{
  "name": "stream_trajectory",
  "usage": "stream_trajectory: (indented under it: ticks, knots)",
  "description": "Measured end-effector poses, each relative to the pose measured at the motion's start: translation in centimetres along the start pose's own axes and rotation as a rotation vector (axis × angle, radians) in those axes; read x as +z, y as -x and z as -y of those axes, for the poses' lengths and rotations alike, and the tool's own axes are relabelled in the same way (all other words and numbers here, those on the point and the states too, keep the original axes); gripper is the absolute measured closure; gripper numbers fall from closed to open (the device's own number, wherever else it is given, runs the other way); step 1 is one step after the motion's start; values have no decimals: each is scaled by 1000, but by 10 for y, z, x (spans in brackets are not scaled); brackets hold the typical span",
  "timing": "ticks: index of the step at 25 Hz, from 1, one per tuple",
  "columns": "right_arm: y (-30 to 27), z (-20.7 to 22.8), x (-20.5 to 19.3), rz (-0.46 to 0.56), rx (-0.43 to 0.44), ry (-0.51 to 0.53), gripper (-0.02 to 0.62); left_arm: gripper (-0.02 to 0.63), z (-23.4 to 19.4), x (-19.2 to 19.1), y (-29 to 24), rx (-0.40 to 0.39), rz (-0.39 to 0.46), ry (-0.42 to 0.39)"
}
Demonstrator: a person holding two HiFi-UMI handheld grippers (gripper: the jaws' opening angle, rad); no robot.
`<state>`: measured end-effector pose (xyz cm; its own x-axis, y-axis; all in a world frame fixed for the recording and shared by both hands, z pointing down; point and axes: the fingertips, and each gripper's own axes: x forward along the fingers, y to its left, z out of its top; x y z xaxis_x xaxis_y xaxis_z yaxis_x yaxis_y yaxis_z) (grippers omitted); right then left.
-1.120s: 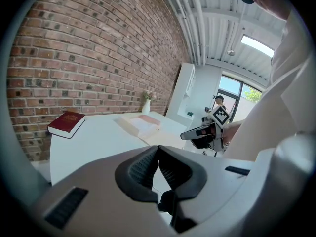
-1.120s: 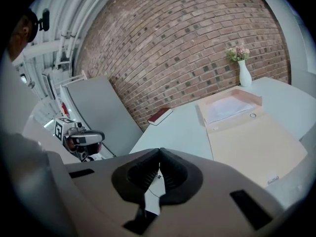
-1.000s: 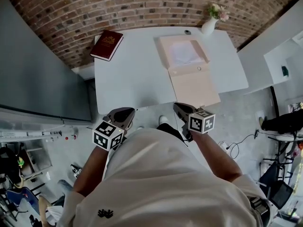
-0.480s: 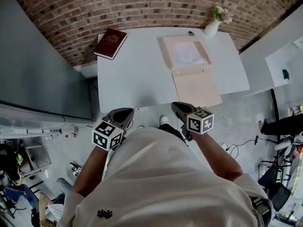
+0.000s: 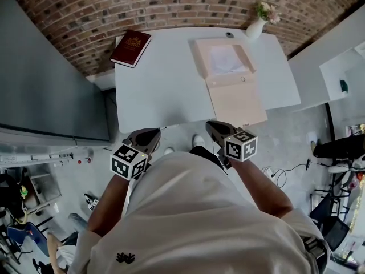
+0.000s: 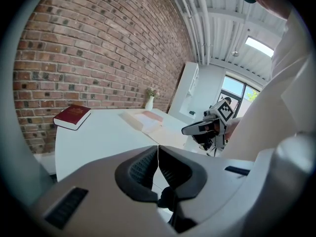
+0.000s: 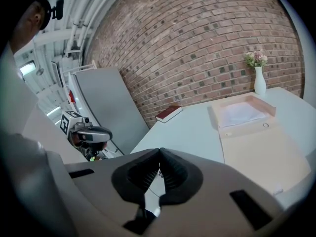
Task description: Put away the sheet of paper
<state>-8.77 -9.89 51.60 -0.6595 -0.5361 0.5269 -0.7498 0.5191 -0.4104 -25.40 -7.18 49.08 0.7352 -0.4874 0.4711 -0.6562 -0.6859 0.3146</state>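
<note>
Red-brown brick wall (image 5: 188, 4) runs behind a white table (image 5: 159, 79). Grey concrete floor (image 5: 285, 141), with cables (image 5: 285, 170) lying at the right. Grey panel (image 5: 45, 84) at the left and white cabinet (image 5: 336, 39) at the right. Daylight enters through a window (image 6: 233, 89) and a skylight (image 6: 258, 45). White pipes (image 6: 197, 23) run along the ceiling.
</note>
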Motion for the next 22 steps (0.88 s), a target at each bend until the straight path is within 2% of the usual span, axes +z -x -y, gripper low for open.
stream_trajectory:
  ticks: [10,22]
  knots:
    - [1,8,-3,-11,-8,10,568,581,-3,-4,-13,-12,-19,13]
    - [1,46,7,-11,-15,-6,568,581,-3,15,-48,-20,-38,1]
